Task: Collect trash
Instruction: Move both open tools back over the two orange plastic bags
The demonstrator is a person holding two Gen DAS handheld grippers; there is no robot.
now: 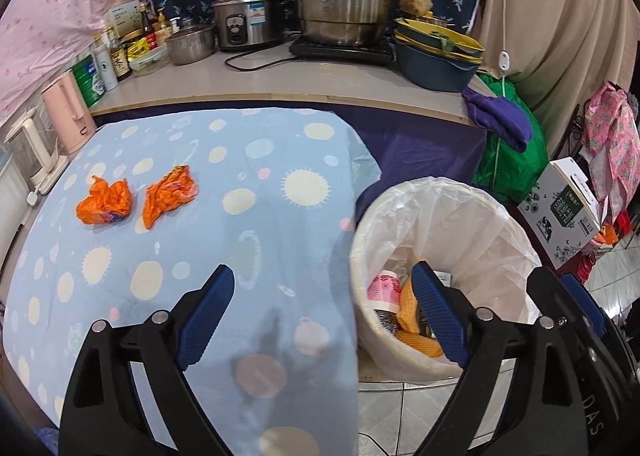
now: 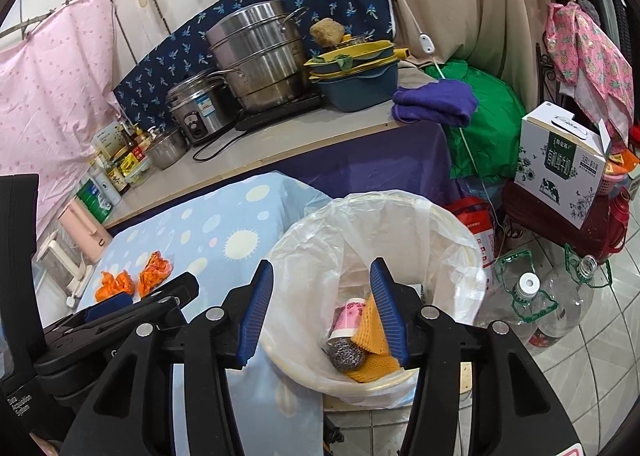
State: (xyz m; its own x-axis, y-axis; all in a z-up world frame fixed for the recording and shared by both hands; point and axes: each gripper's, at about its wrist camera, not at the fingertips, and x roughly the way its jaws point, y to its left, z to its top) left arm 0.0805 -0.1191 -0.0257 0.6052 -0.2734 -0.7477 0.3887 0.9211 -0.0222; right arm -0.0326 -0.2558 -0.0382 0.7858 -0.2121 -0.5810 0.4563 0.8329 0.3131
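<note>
Both tools hang over the bin at the right end of the table, and neither carries anything. The right gripper stands about half open with its blue pads apart, straight above the bin's mouth; nothing is between them. The left gripper is spread wide and empty, one pad over the spotted cloth and the other over the bin's near rim.

Inside the bin lie a pink cup, a steel scourer and yellow foam net, so I would judge a drop just finished and the next fetch is due.

Two orange wrappers are the trash left. They sit on the cloth towards its far left, just beside each other but apart, well away from the bin.

The next move, as I see it, is for the left gripper to swing left and away across the cloth, come down over the nearer wrapper with one pad on each side, and close. The wrappers are crumpled thin film; they should squash easily, but a pinch set too low could drag the cloth up with them.

The cloth between gripper and wrappers is bare, so the path is free. Beyond the wrappers at the left edge stand a pink kettle and a white appliance, near enough to mind on the reach. On the way back the bin liner flares above the rim on the table side and could catch a low pad.
</note>
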